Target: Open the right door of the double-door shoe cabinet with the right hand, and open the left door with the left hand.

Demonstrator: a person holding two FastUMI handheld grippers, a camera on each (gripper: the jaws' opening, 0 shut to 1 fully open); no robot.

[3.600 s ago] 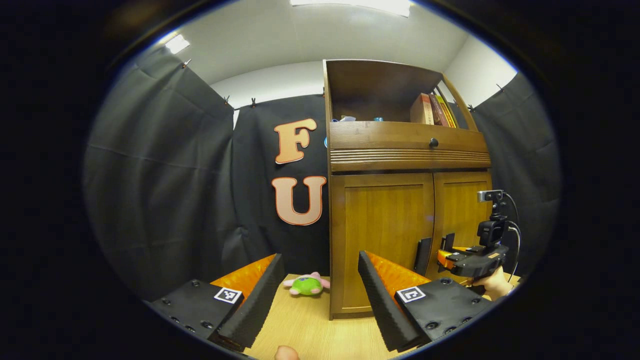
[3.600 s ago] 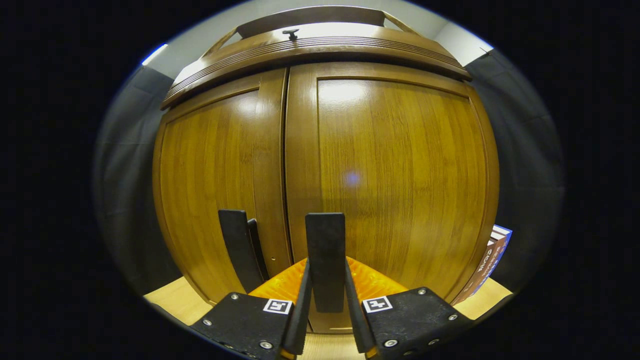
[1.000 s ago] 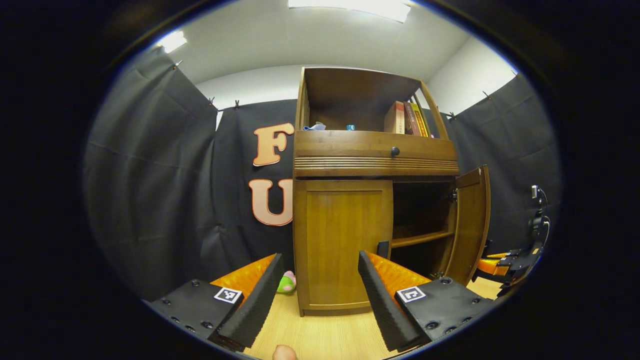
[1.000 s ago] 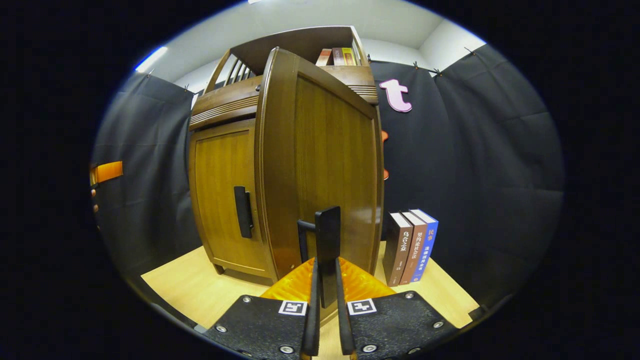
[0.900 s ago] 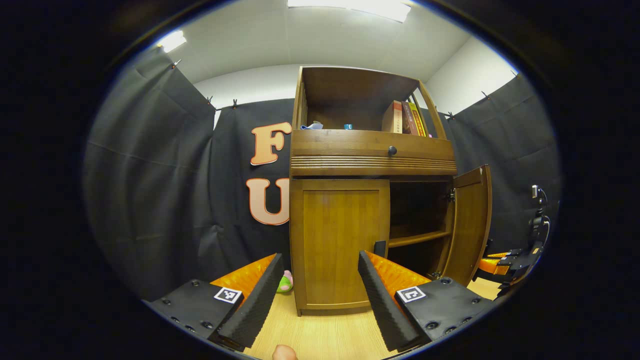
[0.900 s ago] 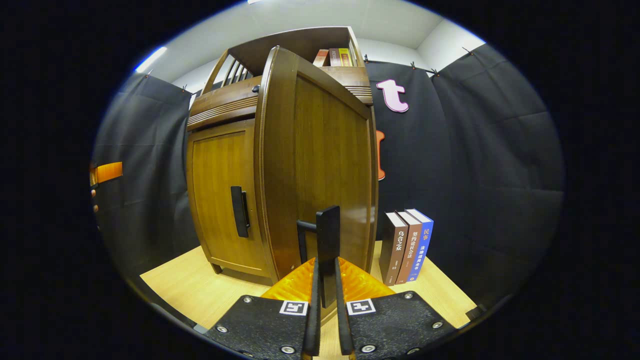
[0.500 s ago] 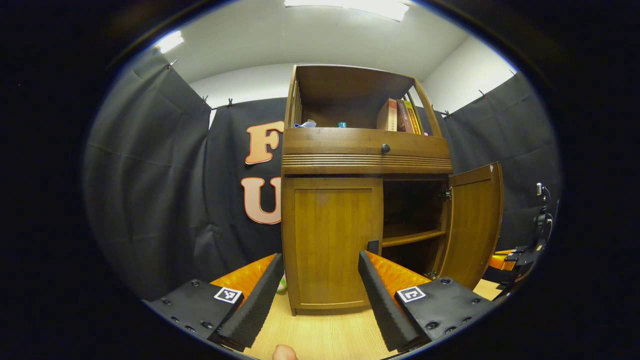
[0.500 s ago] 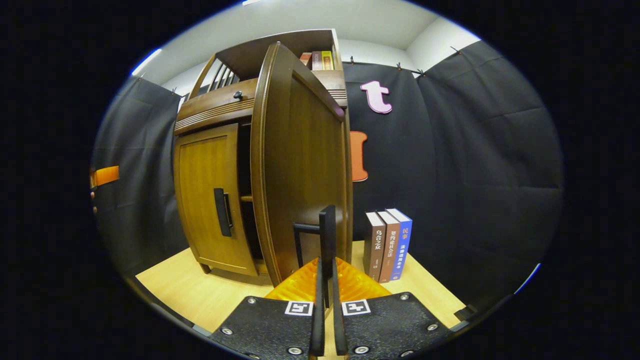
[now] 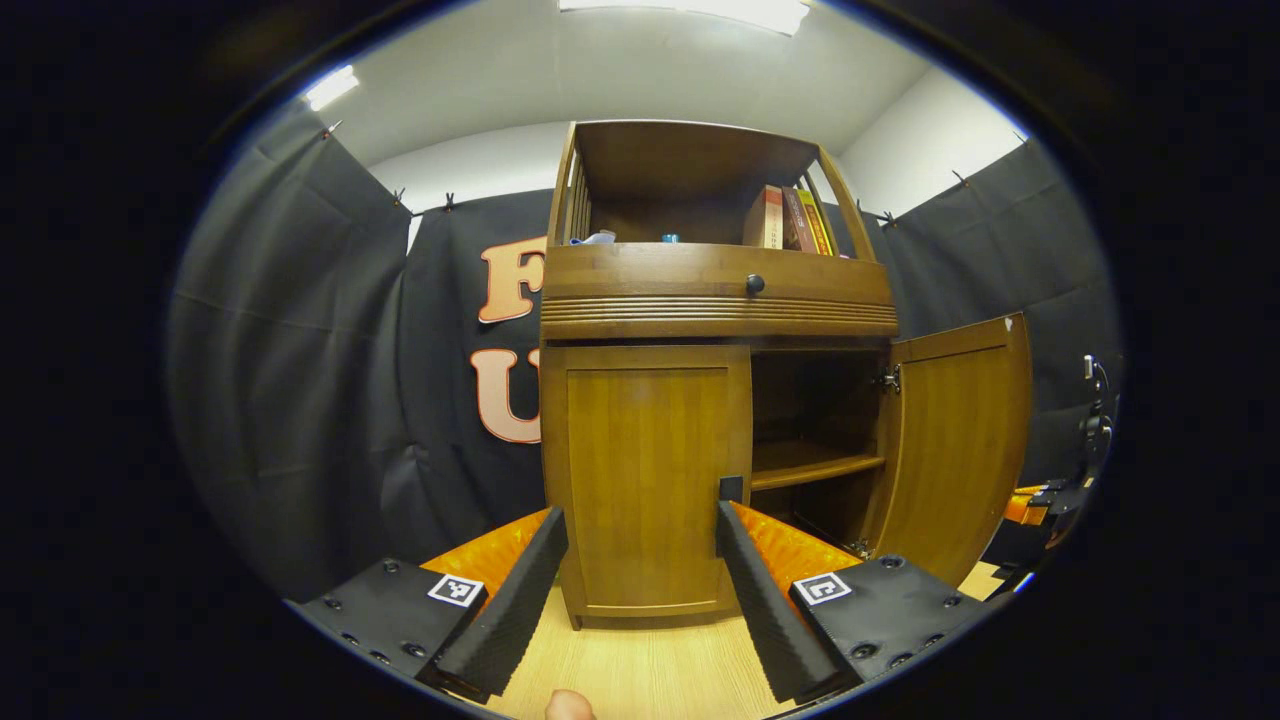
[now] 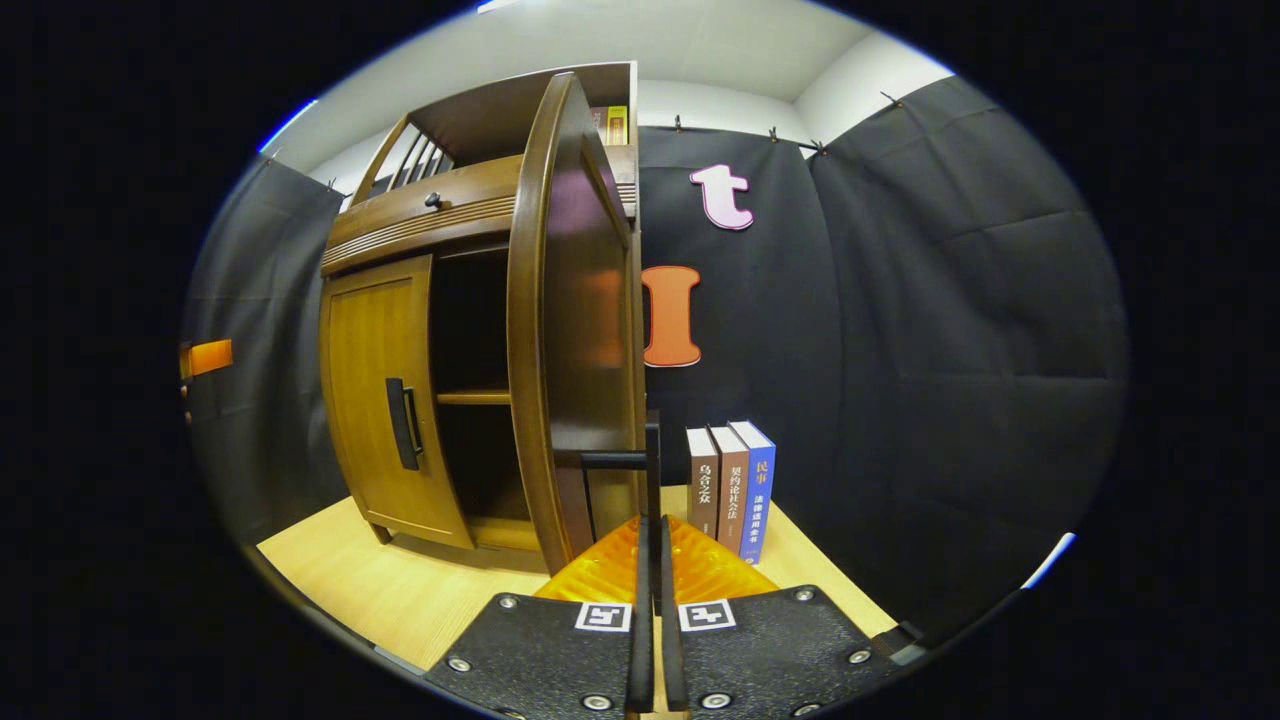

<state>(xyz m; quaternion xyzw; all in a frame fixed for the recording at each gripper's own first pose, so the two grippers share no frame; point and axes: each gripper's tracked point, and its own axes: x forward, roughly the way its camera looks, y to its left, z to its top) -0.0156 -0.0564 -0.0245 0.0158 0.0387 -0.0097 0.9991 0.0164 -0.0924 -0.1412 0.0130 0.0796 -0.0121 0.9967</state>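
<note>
Two doors face me: the left door (image 9: 645, 480) sits shut just beyond my wide-spread left tongs (image 9: 633, 590), its handle (image 9: 731, 489) half hidden behind one finger. The right door (image 10: 575, 330) stands swung open, its handle (image 10: 652, 470) pinched in my right tongs (image 10: 651, 560). Inside, shelves fade into shadow.

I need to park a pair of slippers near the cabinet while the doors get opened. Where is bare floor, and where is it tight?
Bare floor lies in front of the closed left door. It is tight on the other side: the open right door nearly reaches the three standing books, with the right gripper on its handle.
</note>
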